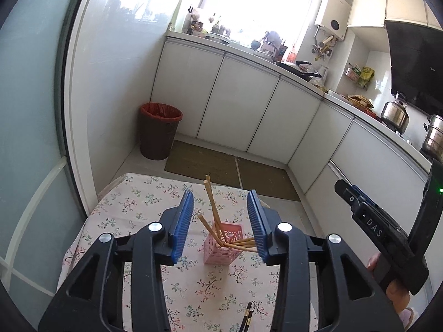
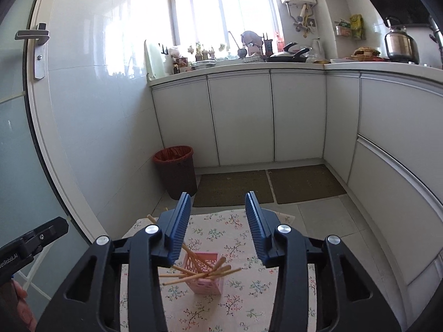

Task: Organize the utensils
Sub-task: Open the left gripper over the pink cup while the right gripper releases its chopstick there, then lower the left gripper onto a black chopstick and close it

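Note:
A pink perforated utensil holder (image 1: 223,246) stands upright on the floral tablecloth (image 1: 133,207) and holds several wooden chopsticks (image 1: 212,202) that fan out at angles. My left gripper (image 1: 220,225) is open and empty, raised above the holder. A pair of dark chopsticks (image 1: 247,318) lies on the cloth near the front edge. In the right wrist view the same holder (image 2: 206,275) with its chopsticks (image 2: 199,275) sits below my right gripper (image 2: 218,227), which is open and empty. The right gripper's body (image 1: 387,229) shows at the left view's right side.
A brown bin with a red liner (image 1: 159,130) stands on the floor beyond the table, beside floor mats (image 1: 205,163). White cabinets (image 2: 238,116) and a cluttered counter run behind. A glass door (image 2: 16,138) is to the left.

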The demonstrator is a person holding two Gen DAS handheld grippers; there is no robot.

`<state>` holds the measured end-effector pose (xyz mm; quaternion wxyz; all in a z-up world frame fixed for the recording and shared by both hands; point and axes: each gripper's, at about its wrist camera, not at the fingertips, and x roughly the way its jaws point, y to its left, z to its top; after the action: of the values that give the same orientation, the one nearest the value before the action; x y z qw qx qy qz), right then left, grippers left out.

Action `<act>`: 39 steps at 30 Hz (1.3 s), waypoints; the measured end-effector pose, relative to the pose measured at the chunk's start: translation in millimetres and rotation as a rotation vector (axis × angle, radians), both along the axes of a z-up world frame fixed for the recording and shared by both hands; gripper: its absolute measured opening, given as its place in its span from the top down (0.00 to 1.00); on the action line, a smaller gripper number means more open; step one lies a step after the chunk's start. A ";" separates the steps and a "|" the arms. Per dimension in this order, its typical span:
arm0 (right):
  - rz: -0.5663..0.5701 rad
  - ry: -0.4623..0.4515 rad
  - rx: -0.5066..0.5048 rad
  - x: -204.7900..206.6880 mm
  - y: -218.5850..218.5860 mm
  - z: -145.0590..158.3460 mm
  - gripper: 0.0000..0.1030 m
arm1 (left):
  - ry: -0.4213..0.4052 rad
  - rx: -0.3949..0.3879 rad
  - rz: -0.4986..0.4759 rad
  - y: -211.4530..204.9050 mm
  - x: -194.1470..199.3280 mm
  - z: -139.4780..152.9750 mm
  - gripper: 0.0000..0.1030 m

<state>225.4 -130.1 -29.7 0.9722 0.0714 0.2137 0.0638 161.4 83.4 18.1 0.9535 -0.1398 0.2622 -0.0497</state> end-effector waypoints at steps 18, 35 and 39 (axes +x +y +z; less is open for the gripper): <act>-0.245 0.104 0.072 -74.2 -64.0 -34.5 0.06 | 0.084 0.096 -0.048 -46.4 -28.4 -32.3 0.07; -0.420 0.606 0.271 -97.2 -167.0 -213.0 0.06 | 0.820 0.151 -0.276 -122.5 51.5 -247.6 0.21; -0.408 0.700 0.390 -99.2 -181.2 -237.6 0.06 | 0.867 0.184 -0.295 -147.7 70.0 -274.4 0.48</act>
<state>126.2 -311.3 -267.4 0.8024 0.3115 0.4952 -0.1181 231.4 -64.3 -256.3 0.7473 -0.0236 0.6567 -0.0984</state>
